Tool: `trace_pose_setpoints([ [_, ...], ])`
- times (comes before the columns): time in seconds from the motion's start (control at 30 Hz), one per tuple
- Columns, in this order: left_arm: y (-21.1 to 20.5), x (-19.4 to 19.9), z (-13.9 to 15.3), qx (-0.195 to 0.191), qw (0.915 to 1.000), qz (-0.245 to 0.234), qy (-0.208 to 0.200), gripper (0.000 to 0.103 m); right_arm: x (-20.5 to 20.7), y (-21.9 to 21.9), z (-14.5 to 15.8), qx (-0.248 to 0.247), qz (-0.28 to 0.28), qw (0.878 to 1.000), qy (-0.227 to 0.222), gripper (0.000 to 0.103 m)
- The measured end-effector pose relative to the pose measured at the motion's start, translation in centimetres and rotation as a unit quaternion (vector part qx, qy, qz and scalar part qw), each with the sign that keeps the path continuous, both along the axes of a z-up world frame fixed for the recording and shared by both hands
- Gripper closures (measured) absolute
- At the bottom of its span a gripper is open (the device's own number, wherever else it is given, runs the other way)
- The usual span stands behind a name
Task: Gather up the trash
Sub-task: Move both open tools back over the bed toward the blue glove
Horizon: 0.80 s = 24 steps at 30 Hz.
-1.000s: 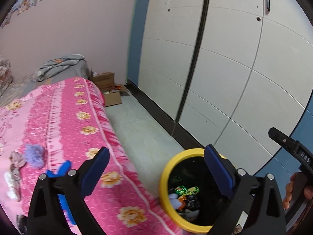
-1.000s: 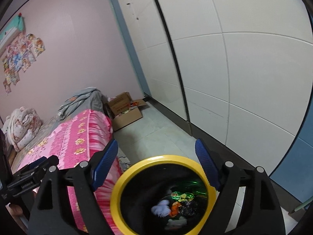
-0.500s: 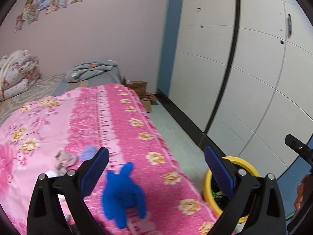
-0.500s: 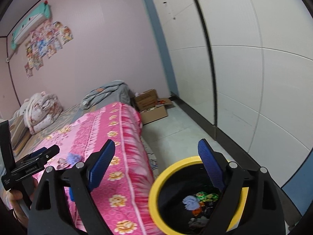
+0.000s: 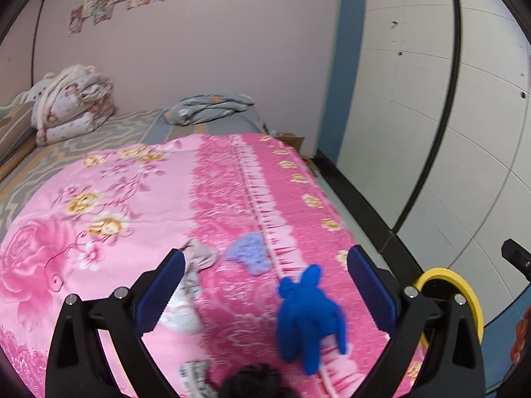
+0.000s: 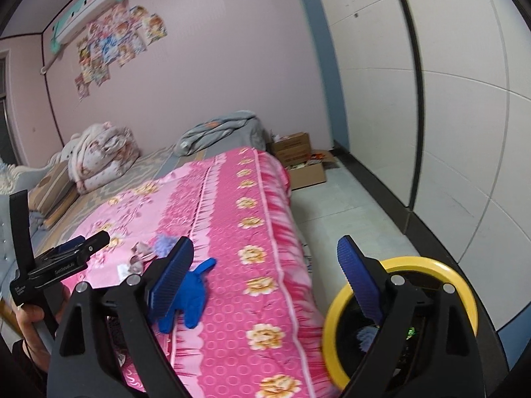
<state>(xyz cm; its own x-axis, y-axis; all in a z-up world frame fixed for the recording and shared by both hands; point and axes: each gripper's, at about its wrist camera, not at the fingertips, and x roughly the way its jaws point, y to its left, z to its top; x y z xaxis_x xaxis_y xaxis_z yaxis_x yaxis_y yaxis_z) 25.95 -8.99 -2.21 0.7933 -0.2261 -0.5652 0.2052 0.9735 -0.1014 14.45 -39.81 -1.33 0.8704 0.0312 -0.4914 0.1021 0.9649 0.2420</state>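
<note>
The pink floral bedspread (image 5: pixel 139 199) fills most of both views, and it is where the work that remains lies. At about four o'clock from it, on the floor by the bed's edge, stands the yellow-rimmed bin (image 6: pixel 428 265); in the right wrist view some bright scraps show in its dark inside, so part of the collecting looks done. Left on the bed, largest first, are a blue fuzzy piece (image 5: pixel 308 315) at about five o'clock in the left wrist view, a crumpled white and grey wad (image 5: pixel 186 301) at seven to eight o'clock, a pale purple fluffy scrap (image 5: pixel 250 255) near the middle, a small greyish-pink crumple (image 5: pixel 200 255) just to its nine o'clock side, and a printed wrapper (image 5: pixel 195 378) with a dark fuzzy lump (image 5: pixel 255 381) at six o'clock on the frame edge. The left gripper (image 5: pixel 265 285) is spread wide over this cluster, pads touching nothing, the blue piece lying below and between them. The right gripper (image 6: pixel 265 275) is likewise spread, its jaws having just been opening, with nothing between them, the bin at its four o'clock. By this reading the task is midway: several pieces wait, and the blue one seems the likeliest next pick.
</note>
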Motion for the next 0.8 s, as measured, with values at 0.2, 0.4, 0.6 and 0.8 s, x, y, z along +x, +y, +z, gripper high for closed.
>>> trace_pose_setpoints([
  [0.2,4.1,1.1,-1.6,-0.012,0.999,0.038,0.019,0.009,2.2,3.2,-1.6,-0.005,0.031,0.999,0.022,0.018],
  [0.4,7.4,2.1,-3.5,-0.014,0.997,0.067,0.036,0.009,4.6,6.2,-3.6,-0.011,0.061,0.997,0.046,0.018],
  [0.6,9.5,3.3,-5.5,-0.009,0.9946,0.088,0.055,0.009,6.9,8.9,-5.6,-0.027,0.078,0.994,0.071,0.018],
  [0.8,10.2,4.5,-7.8,0.01,0.9928,0.094,0.074,0.009,8.9,10.9,-8.0,-0.037,0.096,0.99,0.1,0.018],
])
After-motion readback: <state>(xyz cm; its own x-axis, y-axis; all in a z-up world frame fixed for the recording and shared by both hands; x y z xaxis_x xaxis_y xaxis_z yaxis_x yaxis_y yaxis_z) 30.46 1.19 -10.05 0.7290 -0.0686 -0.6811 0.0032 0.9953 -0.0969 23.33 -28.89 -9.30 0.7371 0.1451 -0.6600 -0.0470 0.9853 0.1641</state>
